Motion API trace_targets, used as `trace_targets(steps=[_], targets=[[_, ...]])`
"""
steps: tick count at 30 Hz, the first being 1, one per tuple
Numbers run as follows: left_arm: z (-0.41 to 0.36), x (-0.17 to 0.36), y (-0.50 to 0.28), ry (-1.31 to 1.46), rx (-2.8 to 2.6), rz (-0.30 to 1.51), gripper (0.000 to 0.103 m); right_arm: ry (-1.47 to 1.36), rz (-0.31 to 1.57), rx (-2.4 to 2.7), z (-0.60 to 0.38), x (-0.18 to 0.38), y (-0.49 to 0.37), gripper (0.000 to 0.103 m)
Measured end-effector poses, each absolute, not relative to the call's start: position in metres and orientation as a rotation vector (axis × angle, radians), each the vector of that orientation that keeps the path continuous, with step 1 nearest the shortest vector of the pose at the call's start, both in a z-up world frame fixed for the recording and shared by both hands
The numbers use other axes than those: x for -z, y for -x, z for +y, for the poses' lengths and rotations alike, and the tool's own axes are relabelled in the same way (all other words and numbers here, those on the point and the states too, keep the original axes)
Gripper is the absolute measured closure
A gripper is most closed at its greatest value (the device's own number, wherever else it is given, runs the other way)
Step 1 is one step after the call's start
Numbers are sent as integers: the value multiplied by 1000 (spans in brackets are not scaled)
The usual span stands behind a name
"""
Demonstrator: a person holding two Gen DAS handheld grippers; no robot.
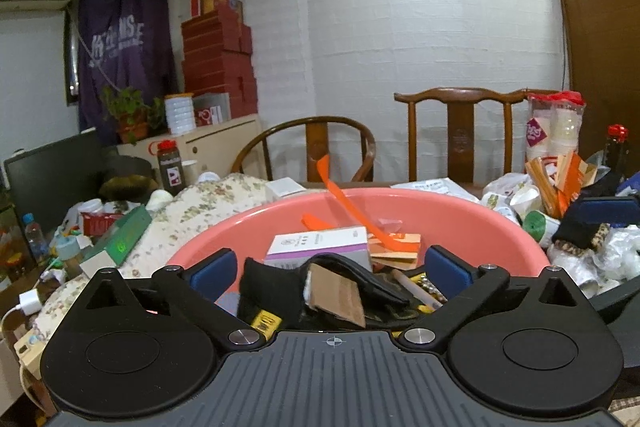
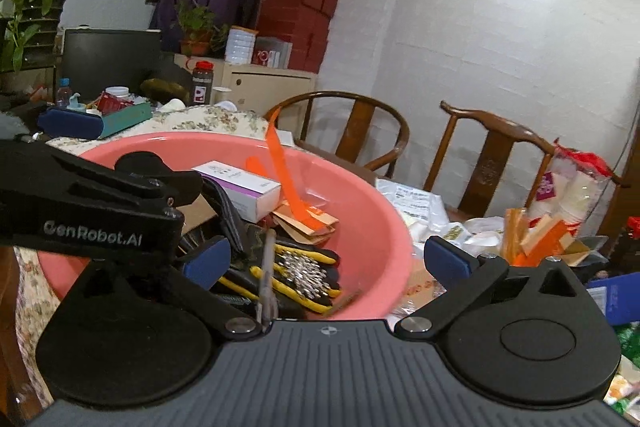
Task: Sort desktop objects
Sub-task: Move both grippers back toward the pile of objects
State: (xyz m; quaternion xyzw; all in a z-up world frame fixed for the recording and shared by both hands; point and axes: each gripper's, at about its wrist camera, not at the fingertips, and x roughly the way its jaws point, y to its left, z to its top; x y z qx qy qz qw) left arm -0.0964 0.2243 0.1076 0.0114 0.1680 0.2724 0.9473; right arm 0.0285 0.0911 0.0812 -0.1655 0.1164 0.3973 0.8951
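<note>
While both tools hang over the basin, here is the count:

- Left gripper (image 1: pixel 336 271): jaws spread as wide as they go, nothing between the blue pads (image 1: pixel 210 273), touching nothing.
- Right gripper (image 2: pixel 326 261): likewise fully spread and empty; its left blue pad sits over the basin, its right pad outside the rim.
- One round pink plastic basin (image 1: pixel 460 223) just below both tools, on the cluttered table.
- In the basin: one white-and-purple cardboard box (image 1: pixel 320 245), one black glove with yellow trim (image 2: pixel 300 271), one brown cardboard piece (image 1: pixel 336 293), one thin white pen (image 2: pixel 267 267), two orange plastic strips (image 1: pixel 344 203), some brown paper packets (image 1: pixel 394 247).
- One flowered cloth (image 1: pixel 208 211) left of the basin, one green box (image 1: pixel 128 237) lying on it.
- Heap of white paper cups and bags (image 1: pixel 516 199) right of the basin; count unclear.
- Two brown wooden chairs (image 1: pixel 460 131) behind the table.
- One stack of red boxes (image 1: pixel 220 55) against the white wall.
</note>
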Motion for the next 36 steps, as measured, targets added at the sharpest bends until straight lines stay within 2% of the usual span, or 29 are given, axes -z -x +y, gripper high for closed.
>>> trace_targets(steps=[13,27,36], targets=[[149,-96,85,-52,-397,291,0,321,176,-610,6,-44,-19,0],[41,-59,39,-109,-114,314,0,350,310,-319,-101,-3,-32,0],[-6,-33,-9,-219,10,369,0,262,422,-172,-176,17,-58,0]])
